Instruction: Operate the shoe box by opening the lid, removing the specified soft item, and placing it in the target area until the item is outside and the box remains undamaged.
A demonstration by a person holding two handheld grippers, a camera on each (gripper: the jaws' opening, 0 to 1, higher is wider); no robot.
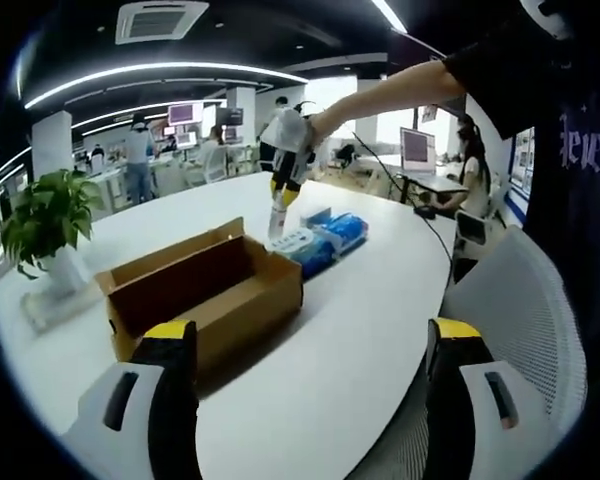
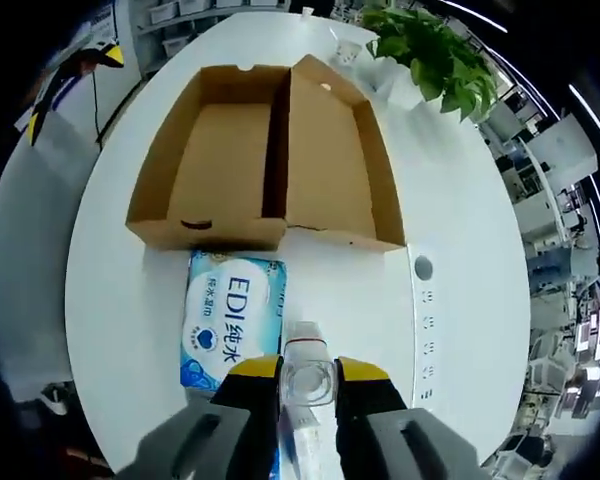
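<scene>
The brown cardboard shoe box (image 1: pixel 205 290) lies open on the white table, its lid folded back flat beside it (image 2: pixel 270 150), and both halves look empty. A blue soft pack of wipes (image 2: pixel 230 318) lies on the table just outside the box (image 1: pixel 332 238). My right gripper (image 2: pixel 308 385) is above the pack, shut on a clear plastic bottle (image 2: pixel 306 350). In the left gripper view, that gripper (image 1: pixel 282 190) hangs over the table with the bottle (image 1: pixel 277 222) pointing down. My left gripper (image 1: pixel 310 345) is open near the box's near end, holding nothing.
A potted plant (image 1: pixel 45 225) stands past the box's far end (image 2: pixel 430 50). A white power strip (image 2: pixel 425 310) lies beside the box. The person's arm (image 1: pixel 400 90) reaches over the table. A white chair (image 1: pixel 525 320) sits at the table's edge.
</scene>
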